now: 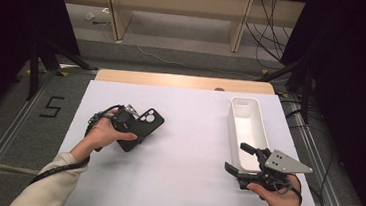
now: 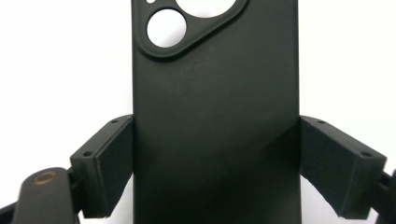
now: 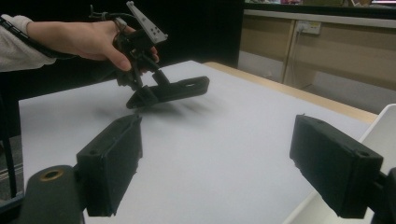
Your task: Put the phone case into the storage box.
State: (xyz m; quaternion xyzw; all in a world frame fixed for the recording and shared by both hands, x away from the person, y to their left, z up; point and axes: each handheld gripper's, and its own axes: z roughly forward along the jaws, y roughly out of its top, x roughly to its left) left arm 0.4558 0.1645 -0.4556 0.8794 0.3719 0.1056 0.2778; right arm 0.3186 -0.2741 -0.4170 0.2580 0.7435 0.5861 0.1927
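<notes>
1. The black phone case (image 1: 141, 127) sits clamped in the left gripper (image 1: 128, 123), over the left half of the white worktop (image 1: 184, 183); in the right gripper view it hangs a little above the surface with its shadow under it, so I judge it lifted, not resting
2. In the left gripper view the case (image 2: 215, 116) runs straight away from the camera, its long axis in line with the gripper, and the two jaws press on its long edges at the near end; the camera cut-out is at the far end
3. The white tray (image 1: 248, 119) lies well apart to the right, its long axis running away from the person; if the case is meant for it, the case would have to travel right across the worktop, and its length would need lining up with the tray's
4. The right gripper (image 1: 240, 160) is the nearer one to the tray, just over its near end, jaws apart with nothing between them
5. Hard to make out: the case's near end is cut off in the left gripper view, its underside is hidden, and the near part of the tray lies behind the right gripper
</notes>
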